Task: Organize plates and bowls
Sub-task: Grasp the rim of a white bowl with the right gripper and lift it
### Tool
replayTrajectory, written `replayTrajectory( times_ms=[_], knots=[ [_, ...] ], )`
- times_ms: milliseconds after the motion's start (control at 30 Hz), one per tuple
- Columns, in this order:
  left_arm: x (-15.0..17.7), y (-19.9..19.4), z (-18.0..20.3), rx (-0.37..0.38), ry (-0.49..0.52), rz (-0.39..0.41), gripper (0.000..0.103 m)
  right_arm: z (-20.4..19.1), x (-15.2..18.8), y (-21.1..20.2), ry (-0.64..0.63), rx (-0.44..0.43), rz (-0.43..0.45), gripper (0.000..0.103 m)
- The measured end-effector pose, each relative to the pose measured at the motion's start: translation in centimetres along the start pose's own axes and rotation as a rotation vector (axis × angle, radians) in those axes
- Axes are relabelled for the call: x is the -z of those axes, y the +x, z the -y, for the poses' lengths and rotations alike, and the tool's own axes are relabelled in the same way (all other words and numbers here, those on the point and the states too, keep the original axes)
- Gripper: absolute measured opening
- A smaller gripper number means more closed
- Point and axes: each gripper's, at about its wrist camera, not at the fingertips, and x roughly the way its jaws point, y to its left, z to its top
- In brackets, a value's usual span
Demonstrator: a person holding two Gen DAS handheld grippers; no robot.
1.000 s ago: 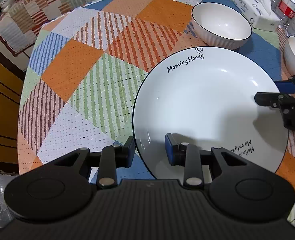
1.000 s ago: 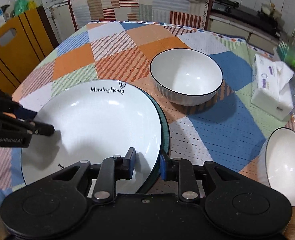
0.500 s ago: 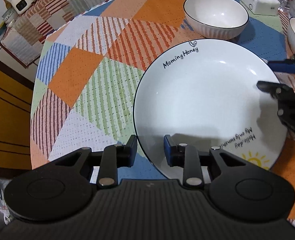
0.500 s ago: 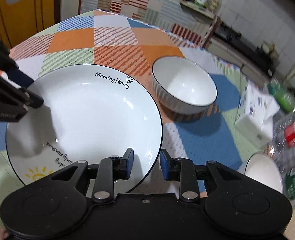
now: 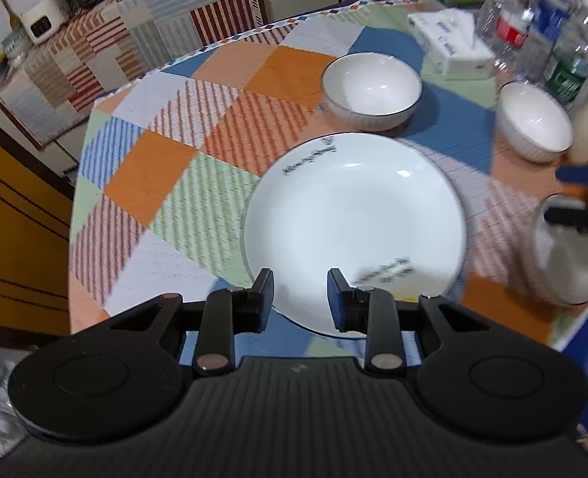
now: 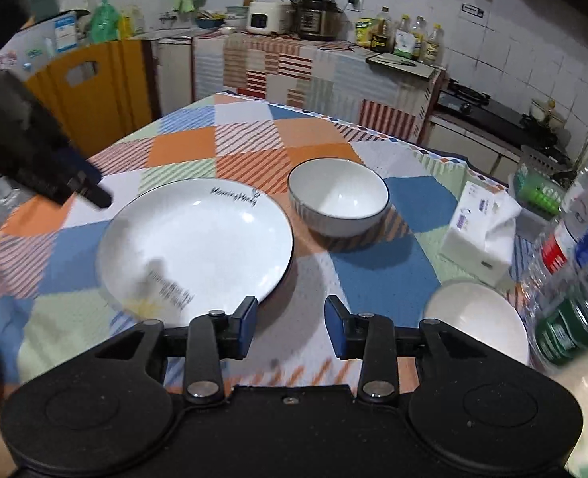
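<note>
A white plate with black lettering [image 5: 353, 223] lies on the checked tablecloth; it also shows in the right wrist view [image 6: 194, 247]. A white bowl [image 5: 371, 87] stands behind it, also in the right wrist view [image 6: 337, 203]. A second white bowl [image 5: 535, 119] stands at the right, near the bottles [image 6: 477, 318]. A third, blurred bowl [image 5: 565, 251] sits at the right edge. My left gripper [image 5: 299, 294] is open and empty above the plate's near rim. My right gripper [image 6: 292, 318] is open and empty, raised beside the plate.
A tissue box [image 6: 481, 239] and several water bottles [image 6: 577, 255] stand at the right of the table. A yellow folding chair [image 6: 90, 91] and a covered counter [image 6: 313, 71] lie beyond the table's far edge [image 5: 78, 183].
Both grippers have lifted up and back away from the plate, which stays on the table. The right gripper has pulled off toward the right.
</note>
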Motion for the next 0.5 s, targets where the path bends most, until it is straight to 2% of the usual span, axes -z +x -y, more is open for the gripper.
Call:
replayTrajectory(
  times_ms=[67,133,200,367,467,500],
  knots=[
    [0.1,-0.8,0.7,0.032,-0.013,0.016,0.029,0.5,1.0,-1.3,0.010,-0.004,-0.021,0.042],
    [0.2,-1.0,1.6,0.048,-0.020,0.026,0.029,0.6,1.8,-2.5,-0.035,0.025,-0.025,0.045],
    [0.0,-1.1,2.9,0.068,-0.017,0.034,0.030,0.8,2.3,-3.4,-0.038,0.054,-0.032,0.058],
    [-0.1,-1.1,6.0,0.121,-0.006,0.074,0.034,1.4,4.0,-3.8,0.004,0.060,-0.048,0.074],
    [0.1,-0.8,7.5,0.158,-0.011,0.094,0.042,1.0,5.1,-3.6,-0.021,0.074,-0.058,0.076],
    [0.2,-0.6,8.0,0.169,-0.011,0.098,0.044,0.9,5.4,-3.5,-0.026,0.074,-0.060,0.082]
  ],
)
